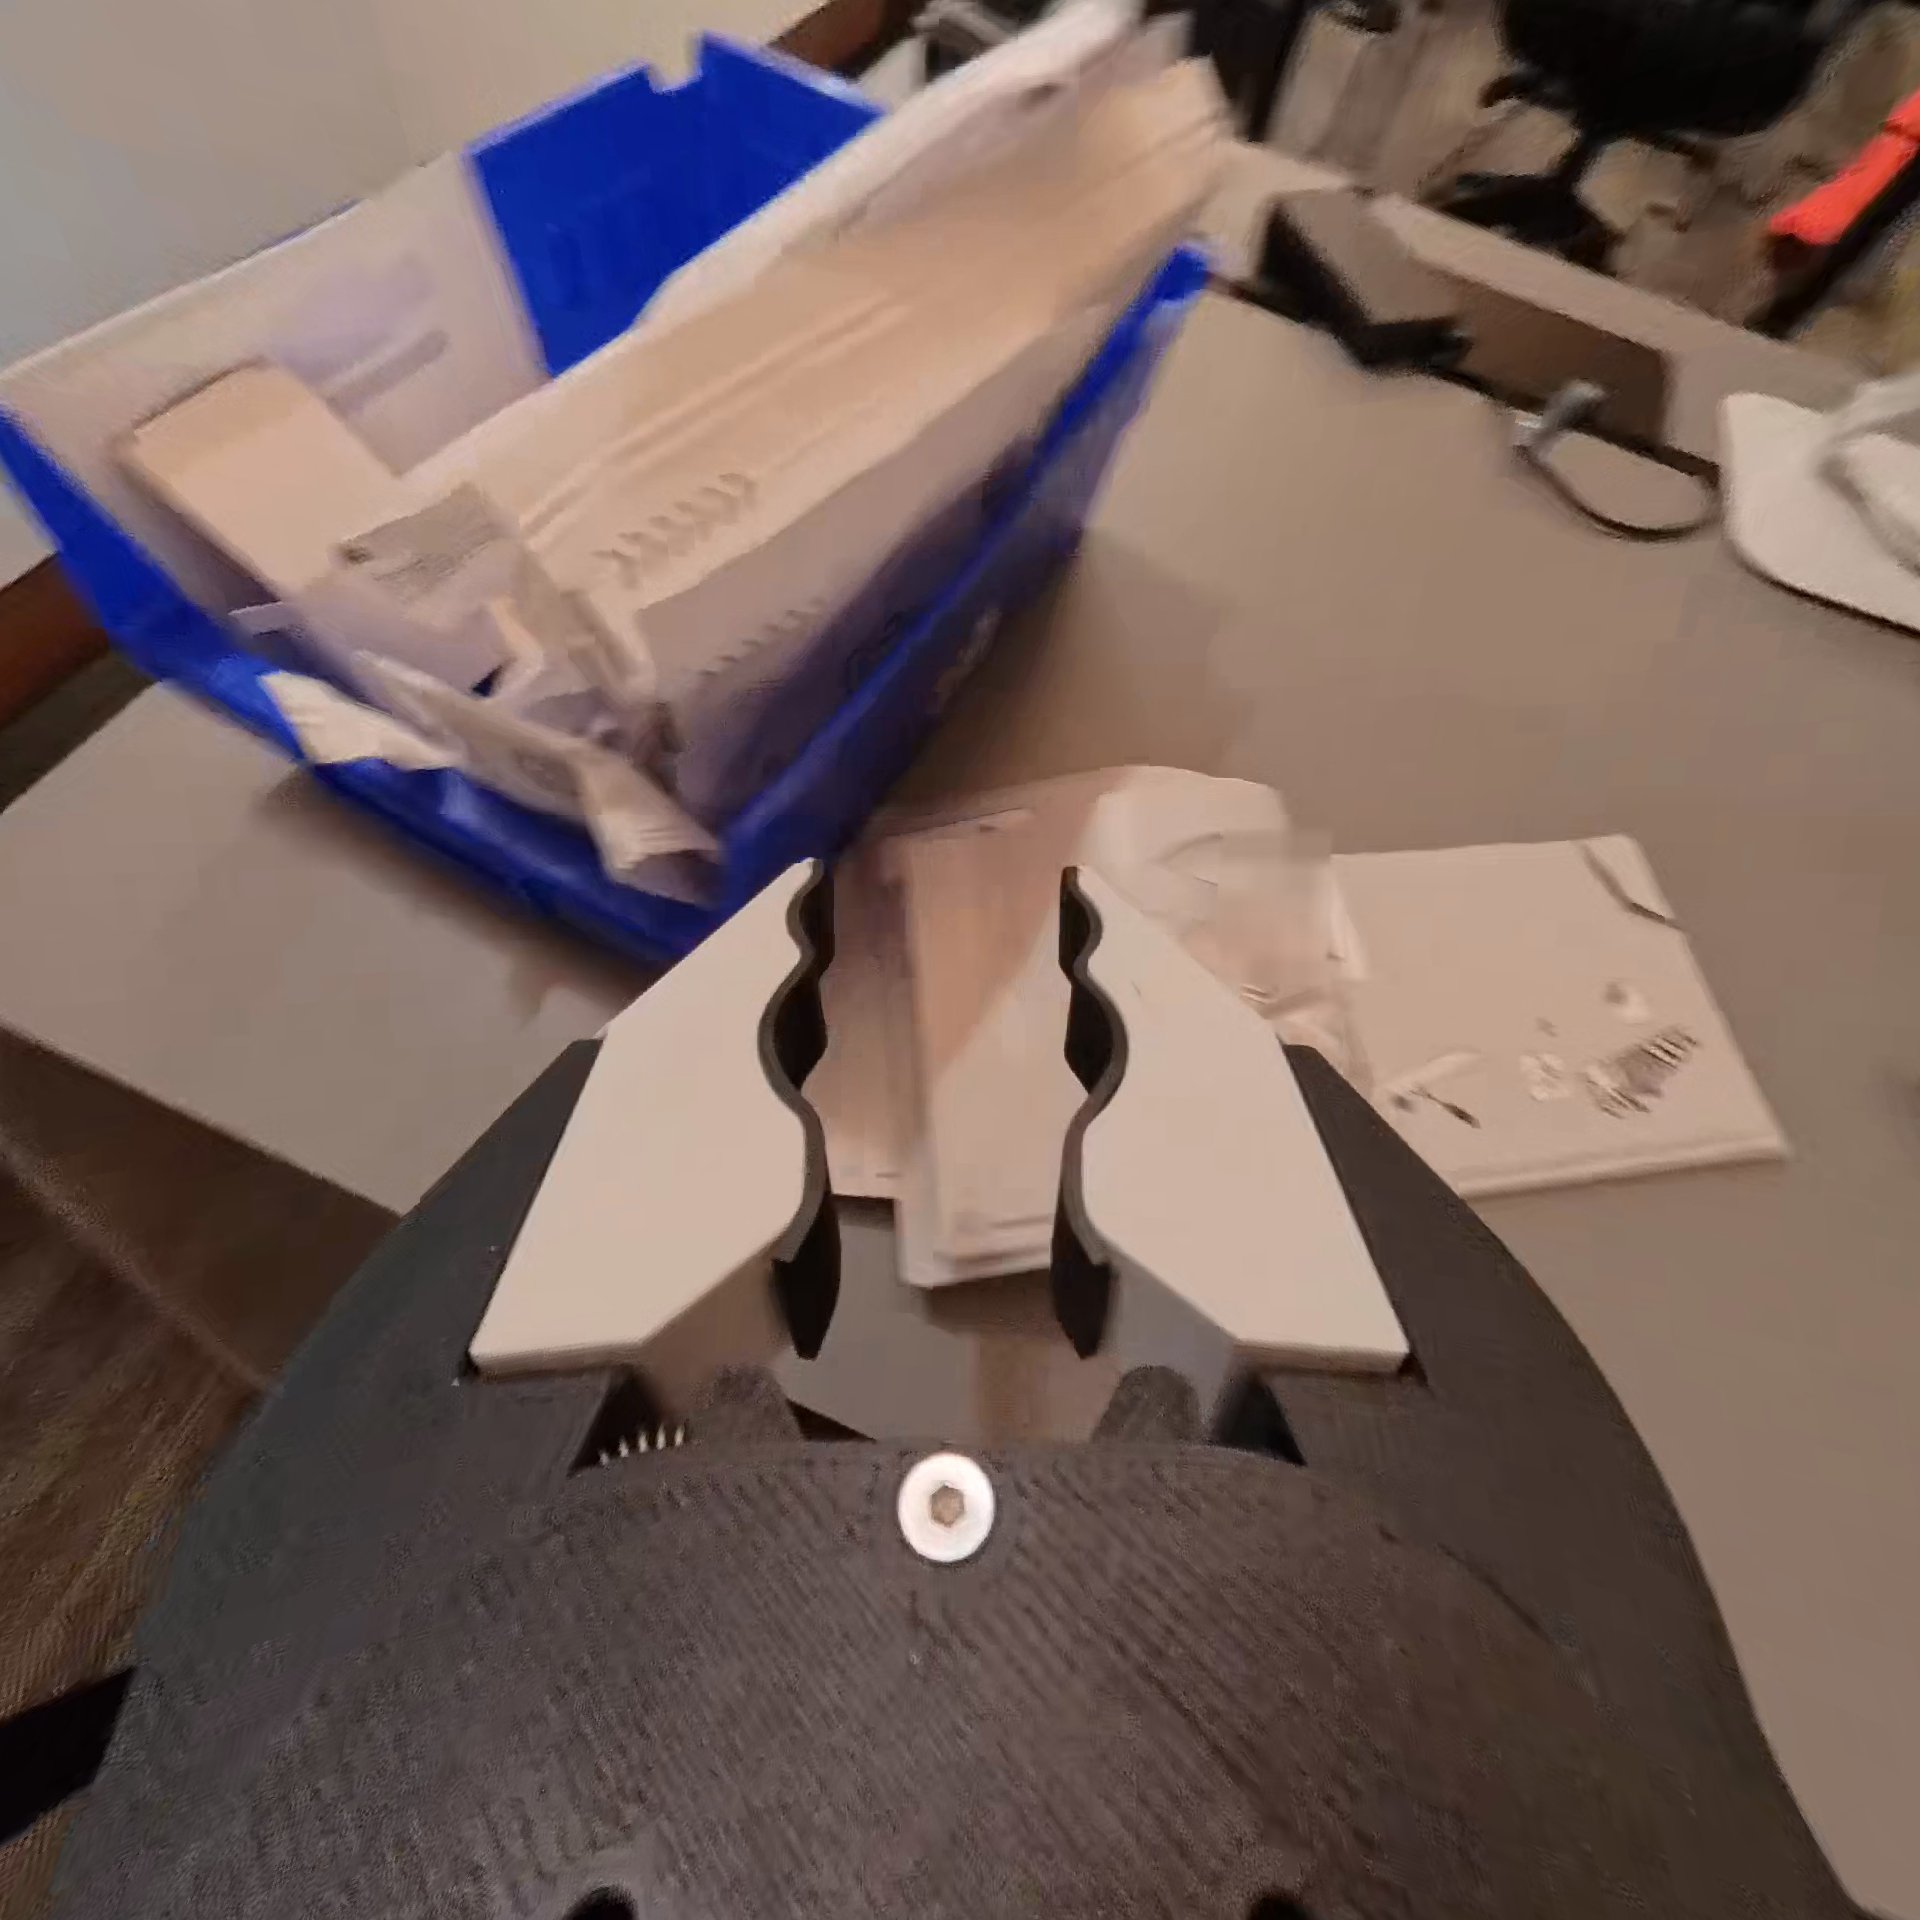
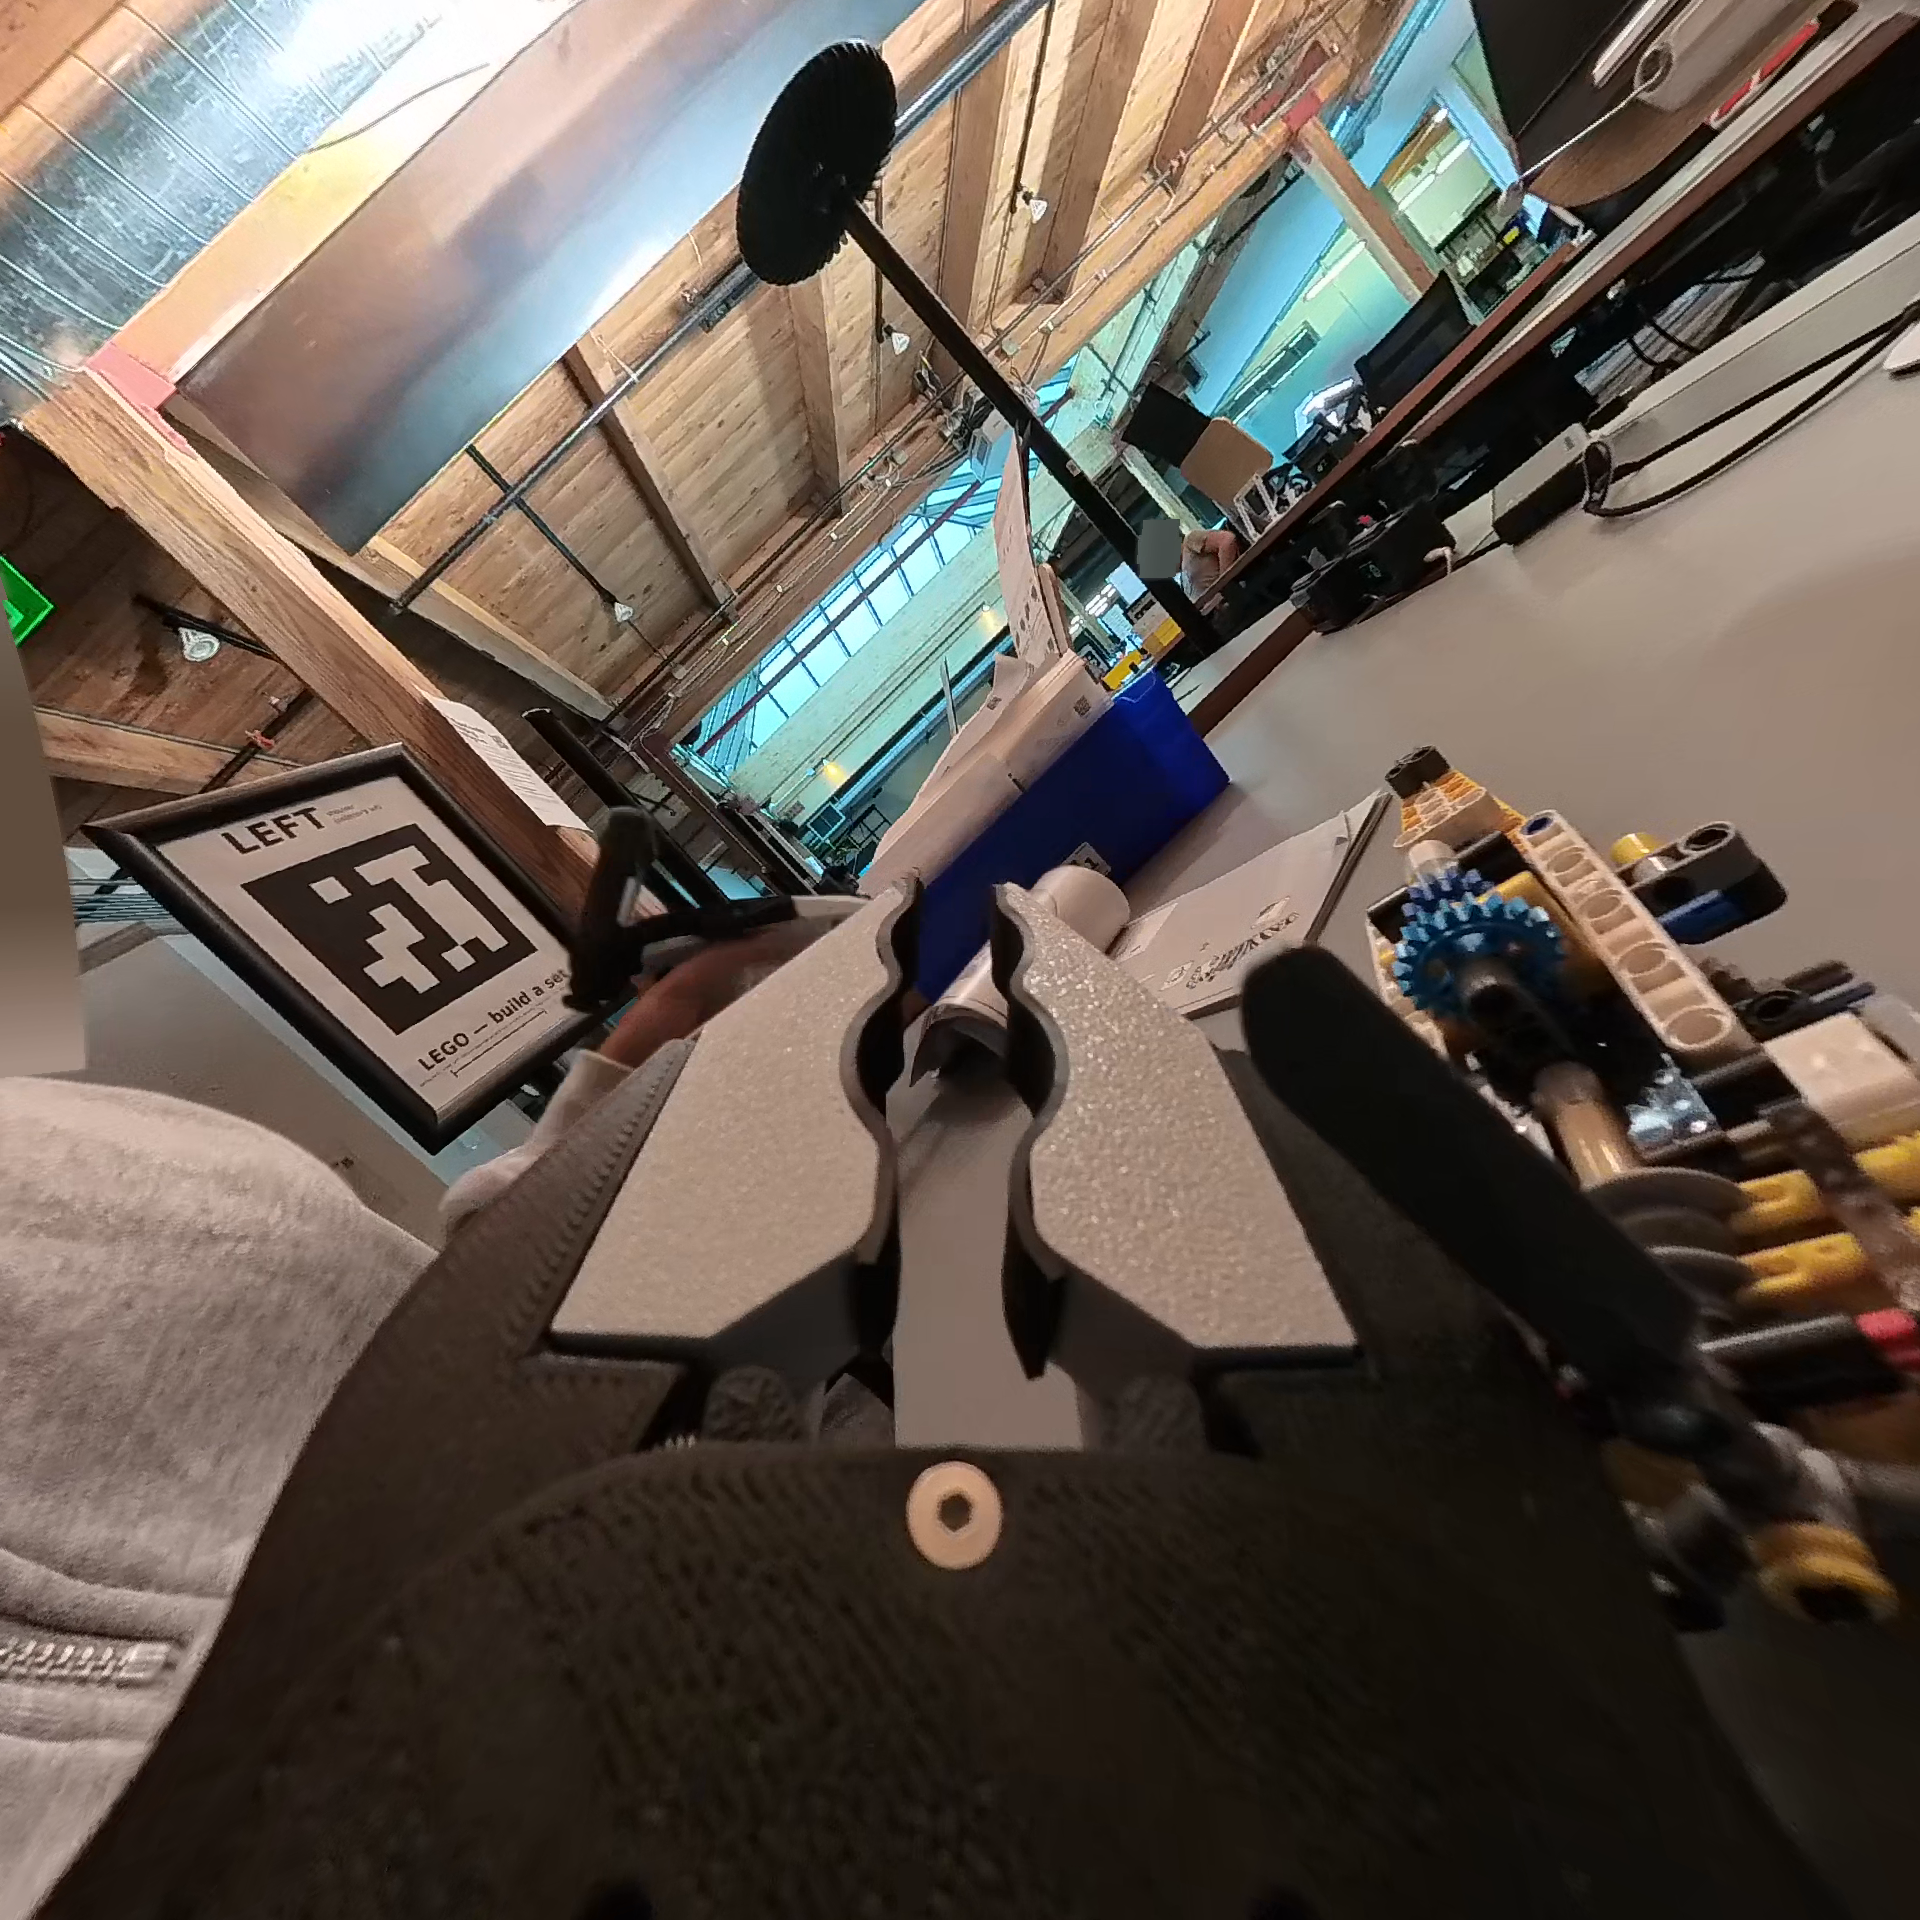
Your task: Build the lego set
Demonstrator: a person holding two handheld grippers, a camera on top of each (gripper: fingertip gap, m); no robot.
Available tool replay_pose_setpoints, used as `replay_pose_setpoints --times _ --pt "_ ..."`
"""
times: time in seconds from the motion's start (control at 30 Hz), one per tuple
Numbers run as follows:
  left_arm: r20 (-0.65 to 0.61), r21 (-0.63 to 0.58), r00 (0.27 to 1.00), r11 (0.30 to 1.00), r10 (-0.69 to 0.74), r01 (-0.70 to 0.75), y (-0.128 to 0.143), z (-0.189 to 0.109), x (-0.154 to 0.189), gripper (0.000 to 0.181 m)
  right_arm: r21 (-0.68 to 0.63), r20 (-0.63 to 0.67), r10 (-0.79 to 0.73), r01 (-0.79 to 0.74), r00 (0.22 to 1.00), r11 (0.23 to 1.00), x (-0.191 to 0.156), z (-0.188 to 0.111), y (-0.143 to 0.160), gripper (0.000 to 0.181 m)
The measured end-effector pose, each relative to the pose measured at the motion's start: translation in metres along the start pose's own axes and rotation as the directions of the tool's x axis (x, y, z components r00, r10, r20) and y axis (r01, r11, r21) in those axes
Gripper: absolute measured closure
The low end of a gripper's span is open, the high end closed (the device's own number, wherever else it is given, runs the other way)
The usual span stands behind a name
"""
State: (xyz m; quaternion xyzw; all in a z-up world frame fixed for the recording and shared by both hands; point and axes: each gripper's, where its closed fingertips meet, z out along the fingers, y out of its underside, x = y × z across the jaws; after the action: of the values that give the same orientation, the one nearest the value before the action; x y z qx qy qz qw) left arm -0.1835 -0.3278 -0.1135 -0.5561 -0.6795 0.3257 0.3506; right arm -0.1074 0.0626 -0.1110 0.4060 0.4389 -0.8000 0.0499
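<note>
I see a partly built Technic chassis [image 2: 1621, 1081] at my right gripper's [image 2: 956, 925] three o'clock; much assembly seemingly remains. Both sets of fingers stand apart, empty; my left gripper [image 1: 945, 894] hovers over paper bags [image 1: 1039, 1039], blue bin [image 1: 831, 810] at eleven.

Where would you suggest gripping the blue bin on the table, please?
Grip the blue bin by its near right rim, coming from above: paper bags fill its inside, but that thin upright wall stands bare at the edge, facing the open left gripper.

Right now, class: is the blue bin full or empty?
Full: white paper bags and boxes fill the blue bin and rise above its rim.
</note>
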Motion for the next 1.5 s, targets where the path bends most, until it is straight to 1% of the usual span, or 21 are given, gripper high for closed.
replay_pose_setpoints --times 0.07,0.17,0.23,0.3,0.37,0.43,0.47,0.5,0.6,0.67,0.73,0.8,0.87,0.97,1.1,1.2,1.23,1.3,1.37,1.43,1.5 --pt "-0.054 0.017 0.994 0.995 0.096 -0.095 0.001 -0.009 0.036 0.137 -0.003 -0.004 -0.005 0.005 1.0 1.0 0.0 0.0 0.0 0.172" --pt "-0.128 0.091 0.944 0.951 0.304 -0.294 0.004 -0.013 0.1 0.135 -0.005 -0.006 -0.01 0.01 1.0 1.0 0.0 0.0 0.001 0.172" --pt "-0.211 0.09 0.904 0.929 0.371 -0.36 0.019 -0.004 0.138 0.133 -0.006 -0.006 -0.012 0.012 1.0 1.0 0.0 0.0 0.001 0.172" --pt "-0.264 0.038 0.887 0.923 0.38 -0.384 0.04 0.014 0.154 0.132 -0.005 -0.005 -0.015 0.014 1.0 1.0 -0.001 0.0 0.001 0.171" --pt "-0.266 -0.04 0.887 0.915 0.377 -0.401 0.064 0.037 0.149 0.131 -0.005 -0.004 -0.018 0.018 1.0 1.0 -0.001 0.0 0.001 0.171" --pt "-0.207 -0.129 0.899 0.9 0.386 -0.416 0.083 0.054 0.128 0.133 -0.007 -0.003 -0.02 0.02 1.0 1.0 -0.001 0.0 0.002 0.17" --pt "-0.179 -0.133 0.904 0.901 0.387 -0.412 0.086 0.056 0.12 0.139 -0.008 -0.002 -0.02 0.02 1.0 1.0 -0.001 0.0 0.002 0.17" --pt "-0.166 -0.103 0.91 0.911 0.381 -0.4 0.082 0.054 0.116 0.141 -0.007 -0.002 -0.019 0.019 1.0 1.0 -0.002 -0.001 0.002 0.171" --pt "-0.131 -0.081 0.914 0.915 0.383 -0.395 0.078 0.045 0.1 0.142 -0.007 -0.004 -0.019 0.019 1.0 1.0 -0.001 -0.001 0.002 0.17" --pt "-0.114 -0.08 0.897 0.896 0.427 -0.436 0.08 0.043 0.09 0.142 -0.01 -0.008 -0.023 0.023 1.0 1.0 -0.001 0.0 0.002 0.17" --pt "-0.123 -0.078 0.862 0.862 0.491 -0.502 0.088 0.042 0.086 0.139 -0.013 -0.013 -0.027 0.027 1.0 1.0 -0.001 0.0 0.003 0.17" --pt "-0.108 -0.047 0.838 0.839 0.535 -0.542 0.091 0.042 0.085 0.136 -0.019 -0.018 -0.032 0.032 0.999 0.999 0.0 0.001 0.004 0.17" --pt "-0.105 0.002 0.821 0.826 0.561 -0.564 0.092 0.044 0.087 0.136 -0.025 -0.025 -0.041 0.04 0.999 0.999 0.0 0.002 0.005 0.17" --pt "-0.144 0.035 0.811 0.822 0.567 -0.569 0.094 0.048 0.097 0.135 -0.034 -0.034 -0.05 0.049 0.998 0.998 0.001 0.003 0.006 0.17" --pt "-0.179 0.015 0.775 0.789 0.606 -0.614 0.092 0.058 0.109 0.134 -0.035 -0.041 -0.056 0.054 0.998 0.998 0.001 0.003 0.007 0.17" --pt "-0.154 -0.022 0.745 0.752 0.649 -0.659 0.086 0.057 0.115 0.135 -0.036 -0.047 -0.064 0.062 0.997 0.997 0.001 0.003 0.007 0.17" --pt "-0.174 -0.026 0.733 0.741 0.658 -0.671 0.087 0.054 0.121 0.134 -0.035 -0.049 -0.066 0.064 0.997 0.997 0.001 0.003 0.007 0.17" --pt "-0.254 0.015 0.695 0.721 0.673 -0.693 0.092 0.045 0.141 0.128 -0.032 -0.055 -0.07 0.068 0.996 0.997 0.001 0.003 0.007 0.17" --pt "-0.295 0.111 0.653 0.703 0.698 -0.702 0.089 0.034 0.158 0.132 -0.029 -0.058 -0.075 0.074 0.996 0.997 0.001 0.003 0.006 0.17" --pt "-0.327 0.173 0.653 0.722 0.683 -0.669 0.083 0.029 0.166 0.138 -0.028 -0.064 -0.079 0.077 0.995 0.997 0.001 0.002 0.006 0.17" --pt "-0.404 0.162 0.674 0.774 0.618 -0.612 0.085 0.031 0.169 0.137 -0.056 -0.072 -0.082 0.078 0.994 0.995 0.0 0.006 0.011 0.17"
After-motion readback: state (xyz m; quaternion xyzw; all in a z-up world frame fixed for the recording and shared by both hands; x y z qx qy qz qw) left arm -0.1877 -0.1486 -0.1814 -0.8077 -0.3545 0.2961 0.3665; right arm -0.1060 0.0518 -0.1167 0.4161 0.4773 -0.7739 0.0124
